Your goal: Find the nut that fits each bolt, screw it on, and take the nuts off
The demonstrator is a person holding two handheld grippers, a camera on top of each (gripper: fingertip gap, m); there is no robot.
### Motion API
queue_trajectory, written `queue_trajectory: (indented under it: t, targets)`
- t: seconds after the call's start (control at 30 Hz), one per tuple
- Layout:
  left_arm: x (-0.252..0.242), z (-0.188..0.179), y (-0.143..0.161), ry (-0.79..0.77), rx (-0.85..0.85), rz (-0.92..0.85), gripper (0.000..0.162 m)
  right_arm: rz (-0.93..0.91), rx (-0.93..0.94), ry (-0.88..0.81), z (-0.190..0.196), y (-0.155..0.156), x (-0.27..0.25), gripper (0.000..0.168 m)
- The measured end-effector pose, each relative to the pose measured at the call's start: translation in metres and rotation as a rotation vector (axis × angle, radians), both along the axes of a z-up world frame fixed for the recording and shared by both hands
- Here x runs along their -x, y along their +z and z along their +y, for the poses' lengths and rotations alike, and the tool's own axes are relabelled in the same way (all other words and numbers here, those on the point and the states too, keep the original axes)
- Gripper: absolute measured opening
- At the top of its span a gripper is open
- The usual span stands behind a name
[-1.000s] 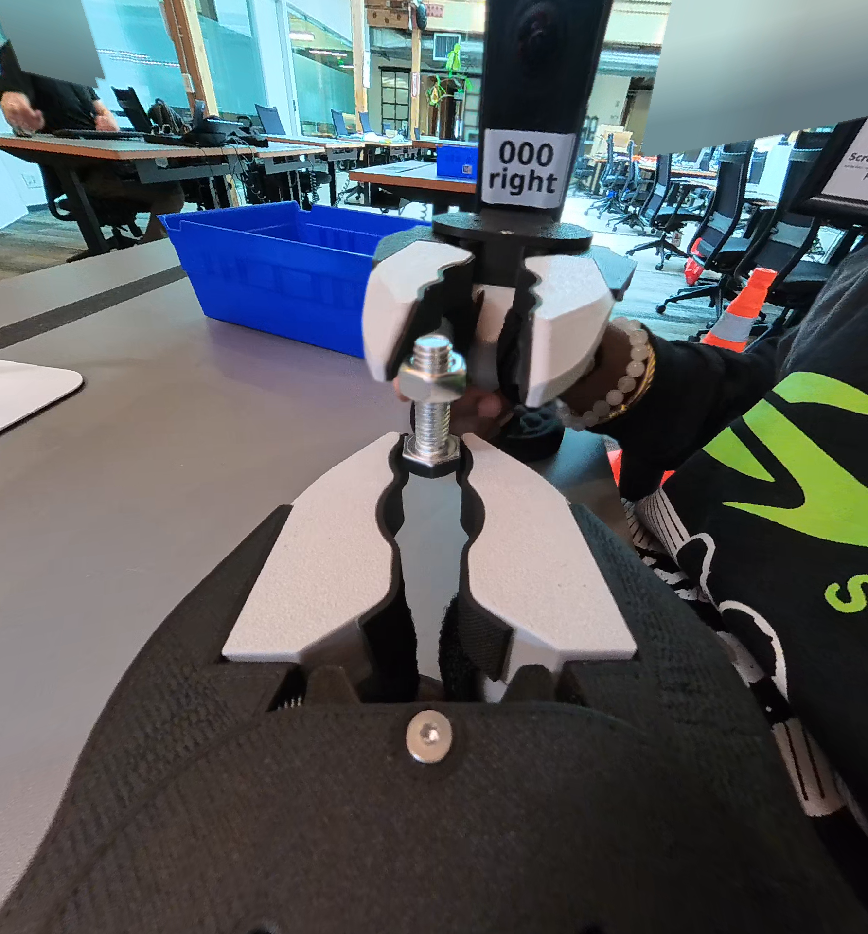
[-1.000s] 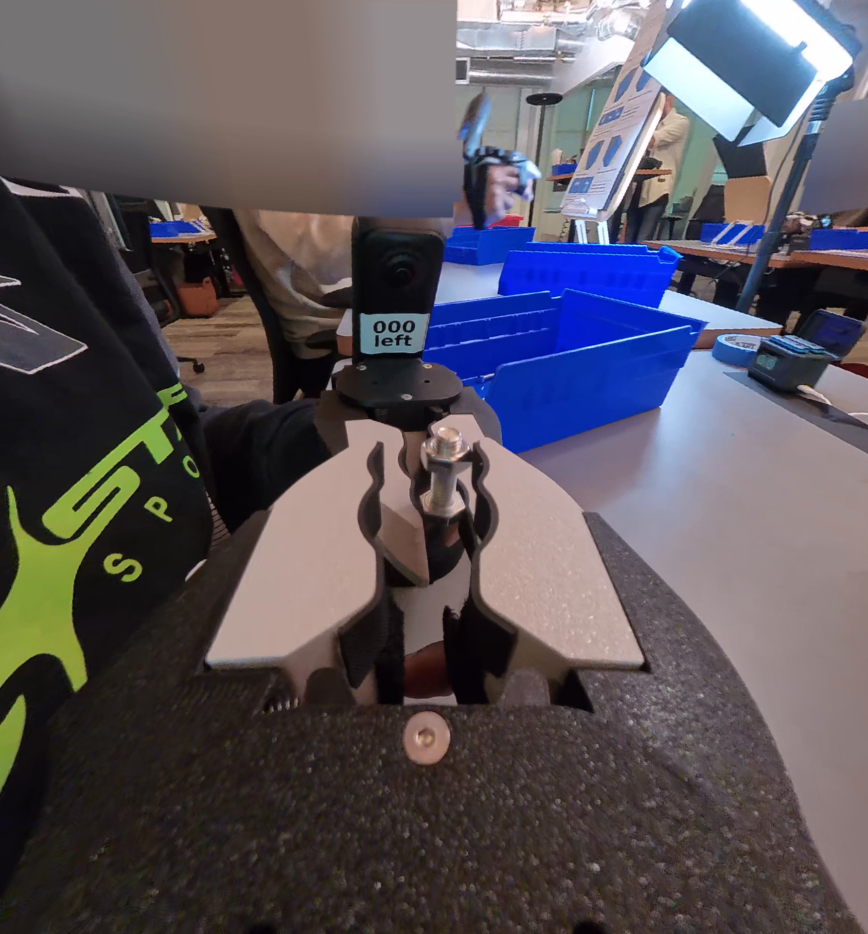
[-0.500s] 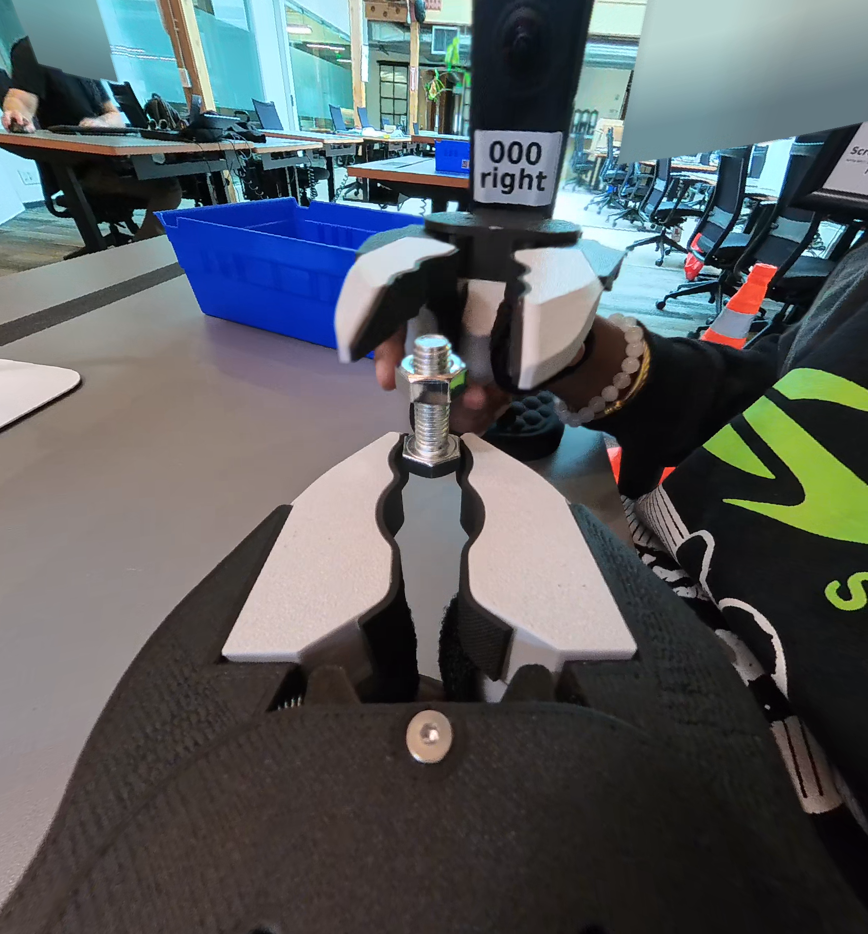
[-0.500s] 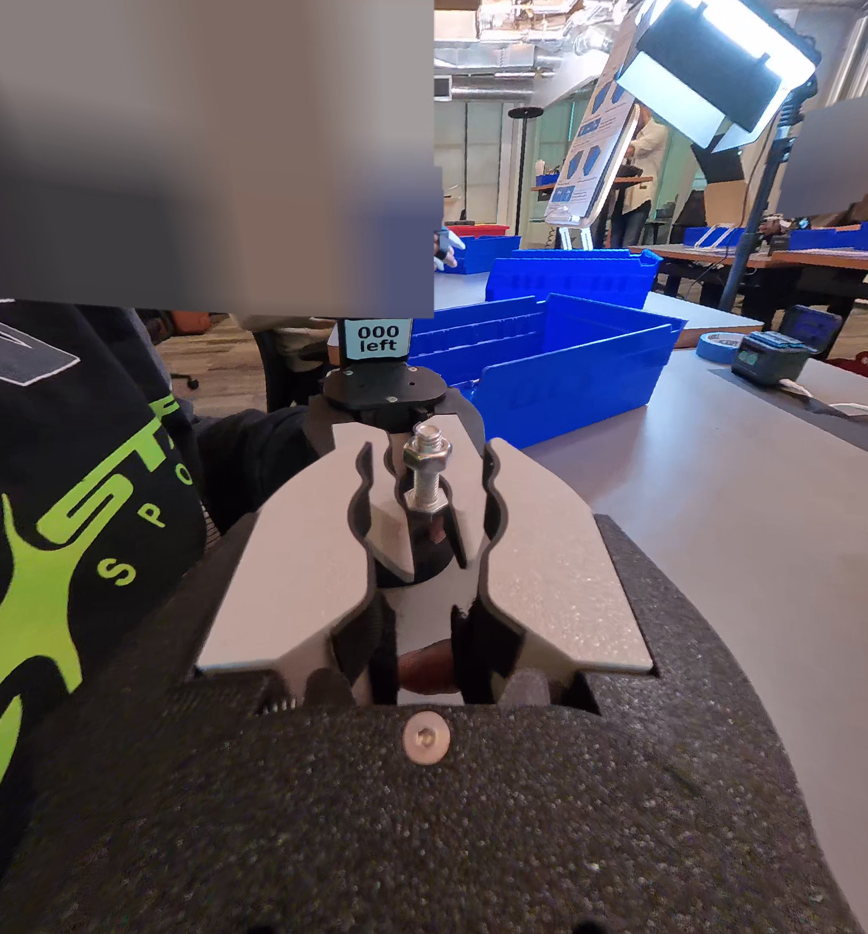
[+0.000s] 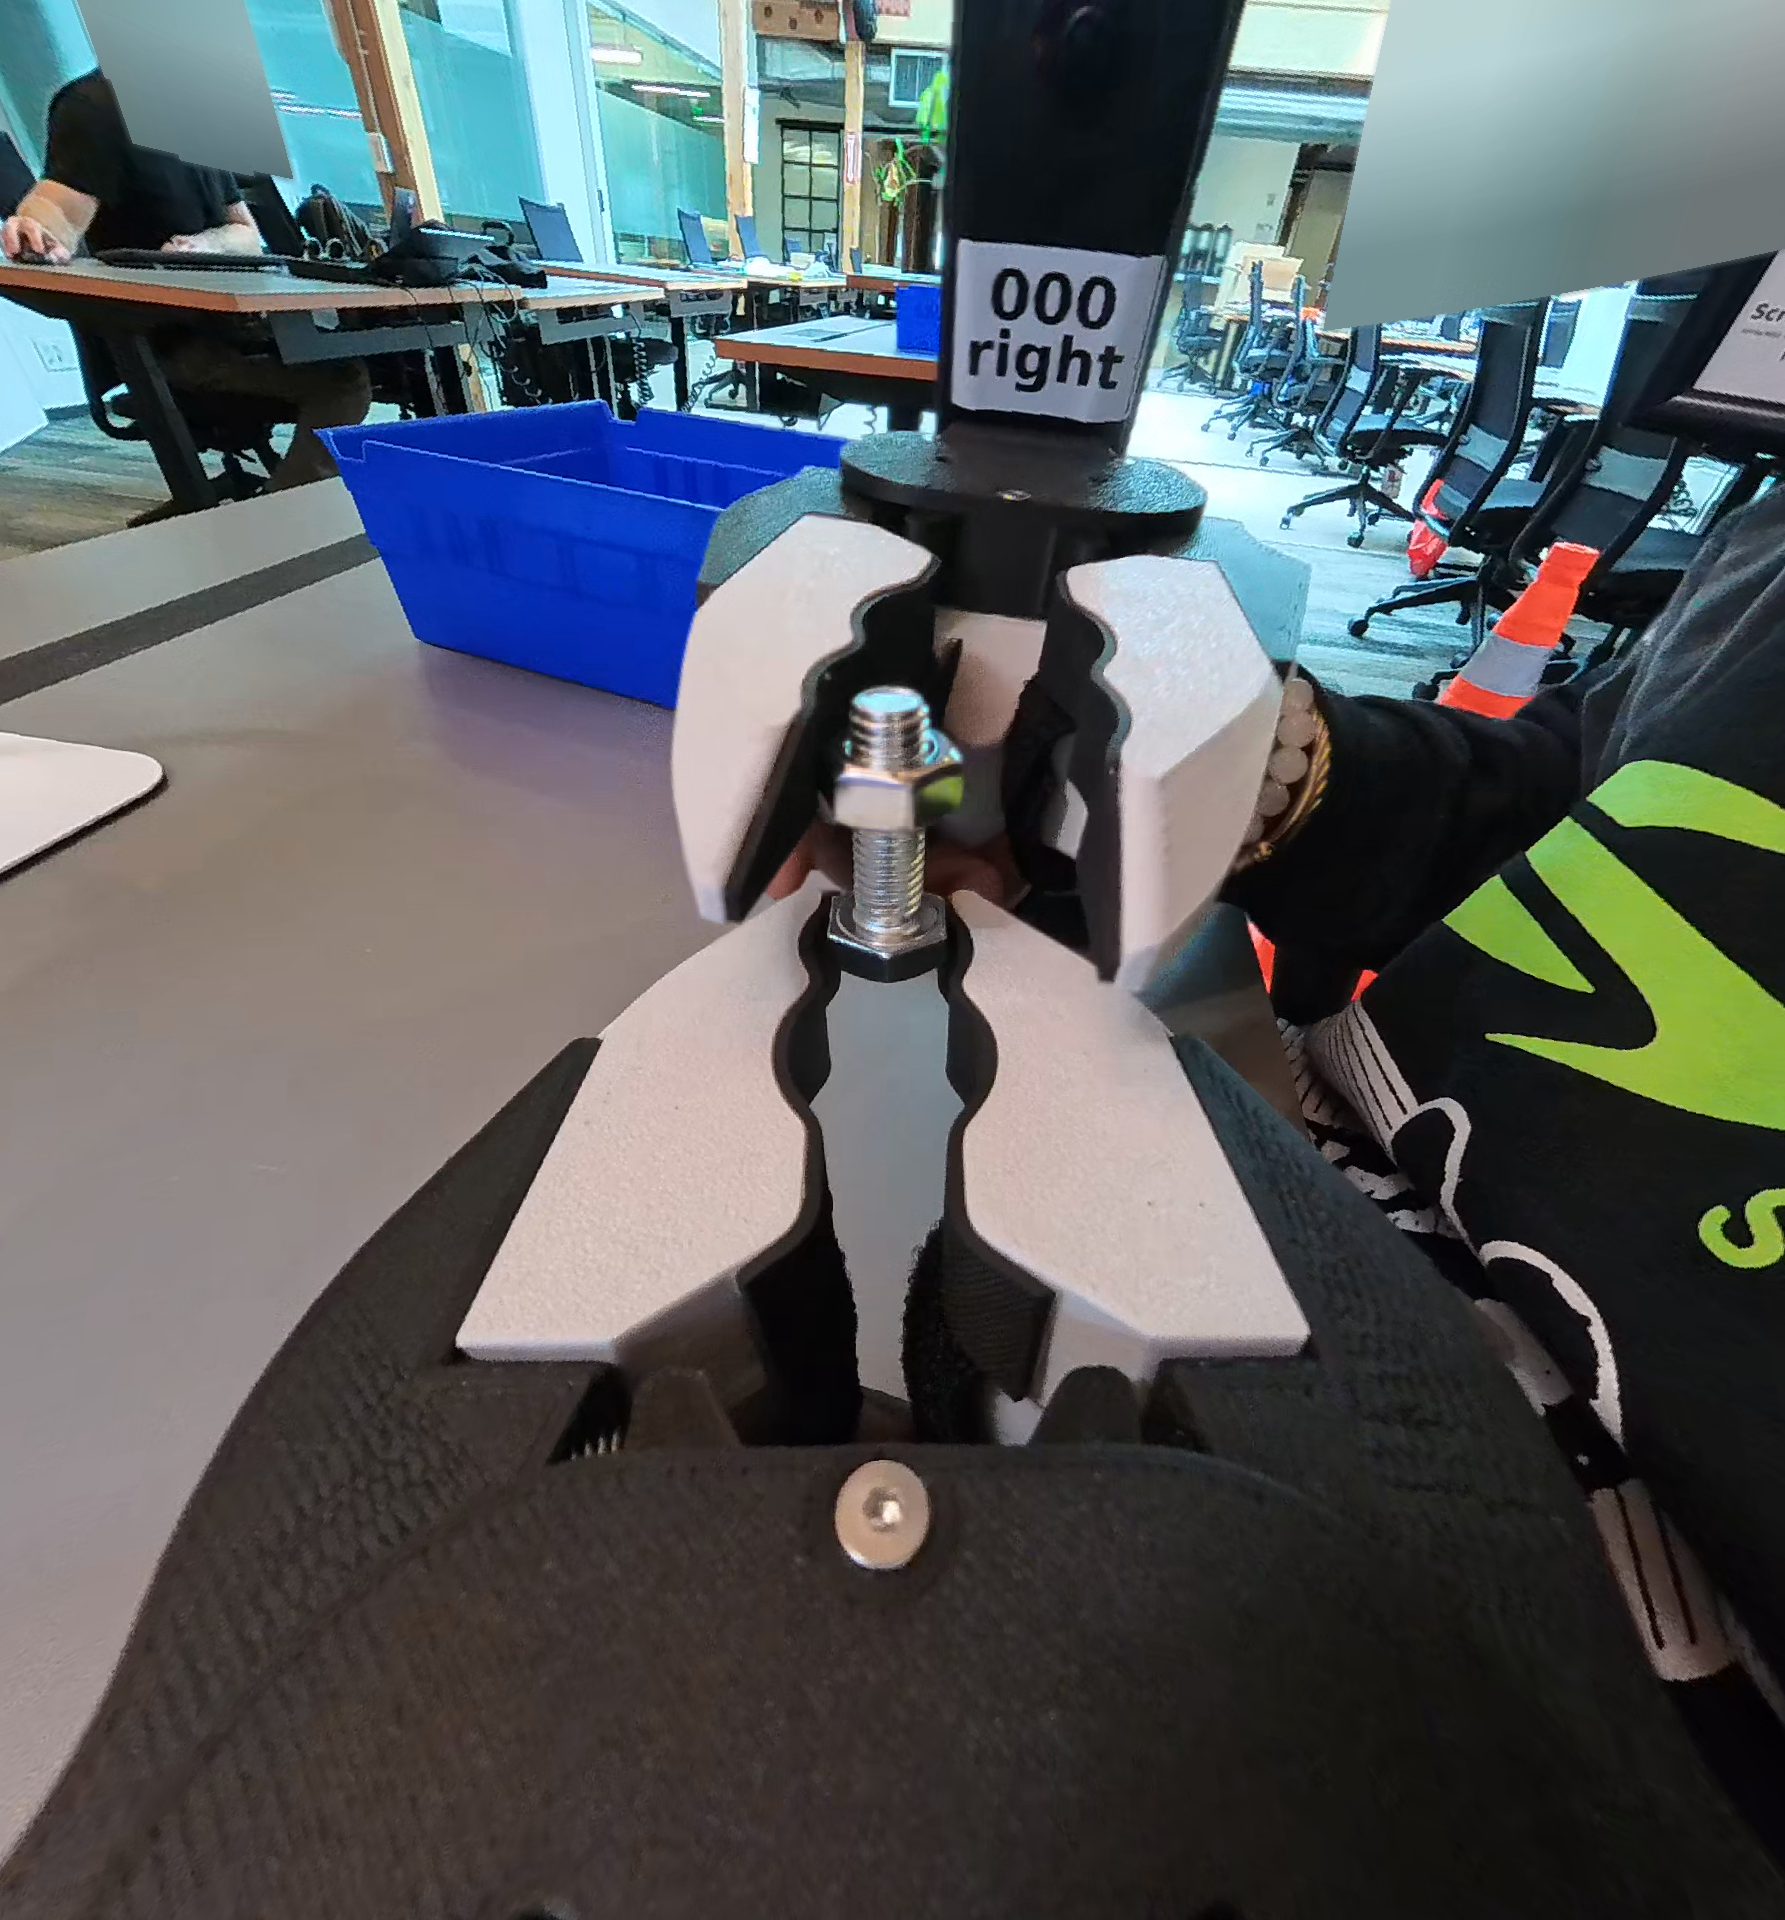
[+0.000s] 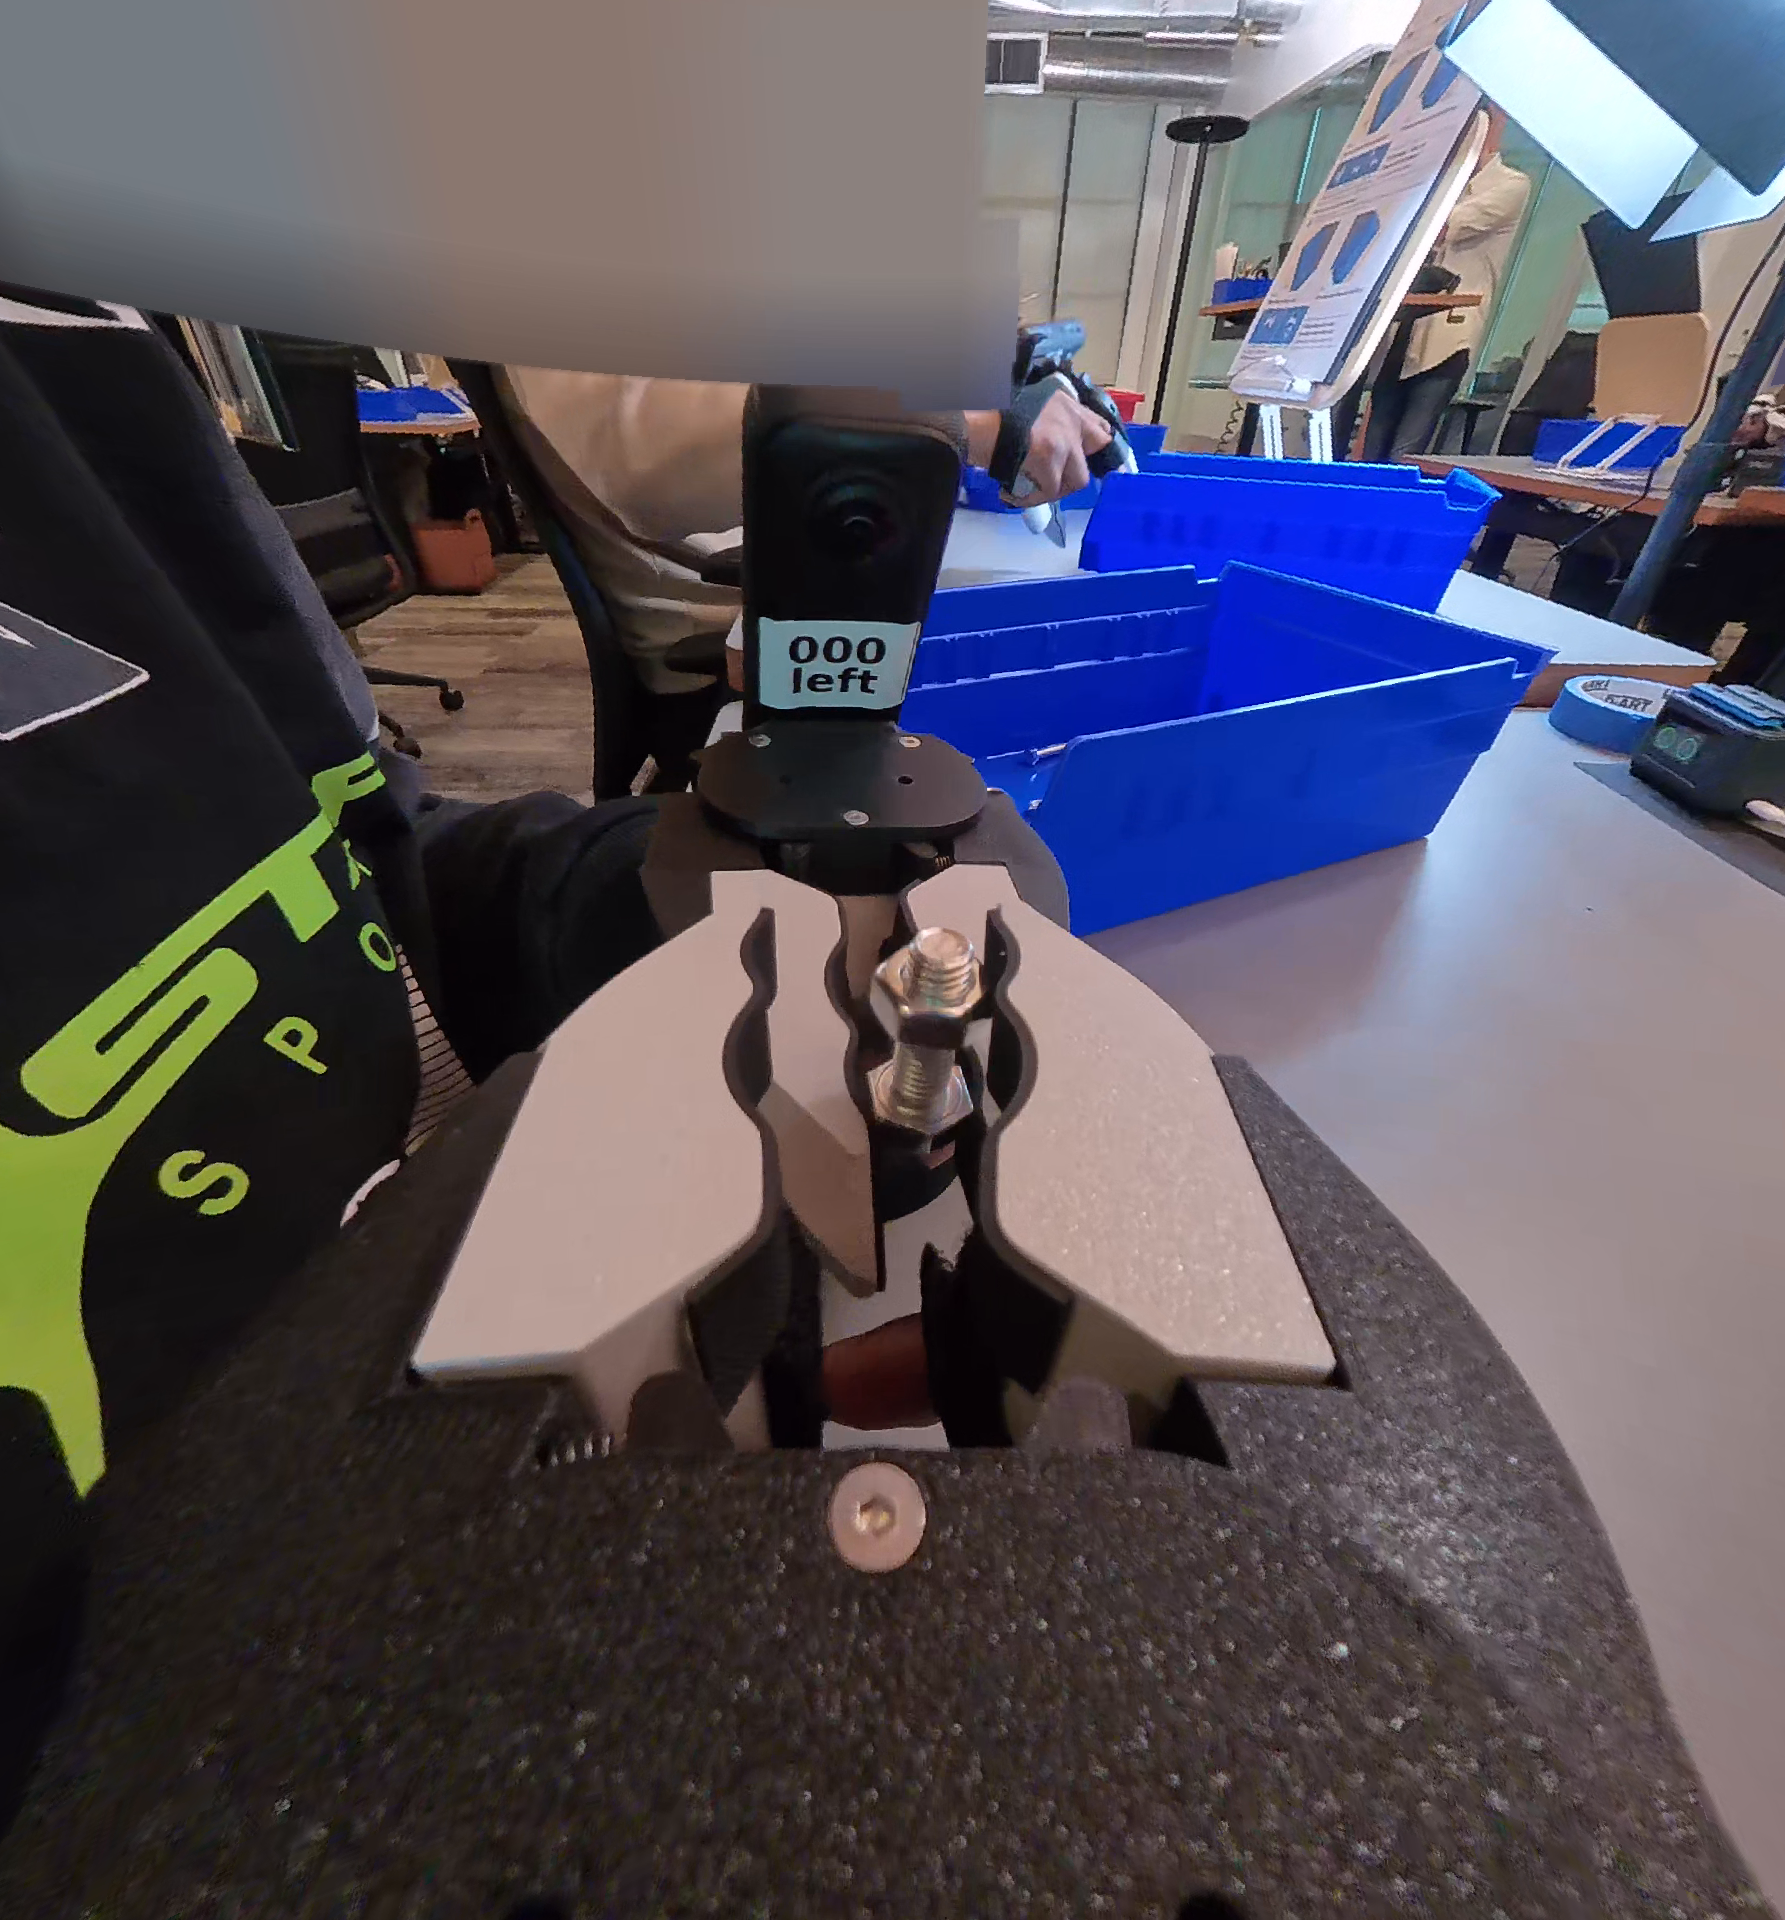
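A silver bolt (image 5: 886, 868) stands upright with its hex head clamped in my left gripper (image 5: 886, 937), which is shut on it just above the grey table (image 5: 244, 935). A silver nut (image 5: 898, 784) sits on the thread a little below the bolt's tip. My right gripper (image 5: 919, 904) faces the left one, open, with its white fingers (image 5: 763, 727) on either side of the nut. In the right wrist view the nut (image 6: 932, 1000) lies against the right finger (image 6: 1106, 1091) of my right gripper (image 6: 877, 925), and the other finger stands well clear of it.
A blue bin (image 5: 555, 540) stands on the table behind the grippers and also shows in the right wrist view (image 6: 1231, 790). A white board (image 5: 15, 800) lies at the far left. A blue tape roll (image 6: 1610, 707) and a dark device (image 6: 1729, 748) sit far right. The person's black shirt (image 5: 1646, 1039) is close by. The tips of one gripper are about 6 cm away from the tips of the other.
The right gripper tilted and drew back a little, then came in closer and lower, so its open fingers now bracket the nut. The left gripper and bolt stayed still.
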State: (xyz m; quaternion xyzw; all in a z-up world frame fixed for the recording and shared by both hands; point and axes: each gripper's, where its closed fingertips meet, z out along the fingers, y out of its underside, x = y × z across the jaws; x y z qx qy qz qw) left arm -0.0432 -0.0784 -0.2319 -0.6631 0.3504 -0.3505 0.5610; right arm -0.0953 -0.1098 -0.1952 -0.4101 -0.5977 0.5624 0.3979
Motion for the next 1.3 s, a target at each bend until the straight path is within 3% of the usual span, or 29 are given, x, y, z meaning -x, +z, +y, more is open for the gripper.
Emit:
queue_trajectory:
  t: [0.27,0.4,0.47,0.57,0.7,0.9,1.3]
  targets:
    - [0.0,0.0,0.0,0.002,0.0,-0.003,0.018,0.018,0.012,-0.077,0.009,0.001,-0.017,0.035]
    - [0.0,0.0,0.0,0.002,-0.003,-0.002,0.018,0.027,0.023,-0.105,0.012,0.001,-0.027,0.025]
    - [0.001,0.001,0.0,0.008,0.0,-0.005,0.018,0.033,0.033,-0.056,0.005,0.003,-0.036,0.013]
    - [0.001,0.001,0.0,0.006,0.002,-0.007,0.018,0.018,0.033,-0.013,-0.003,0.004,-0.046,0.009]
    - [0.0,0.001,0.0,0.005,-0.002,0.0,0.018,0.046,0.021,-0.09,0.011,0.012,-0.045,0.018]
    - [-0.001,-0.001,-0.001,0.001,-0.005,0.01,0.018,0.049,0.048,-0.083,0.015,0.01,-0.017,0.045]
    - [0.0,-0.001,0.0,0.003,0.001,0.001,0.018,0.011,0.016,-0.005,0.0,0.002,0.001,0.038]
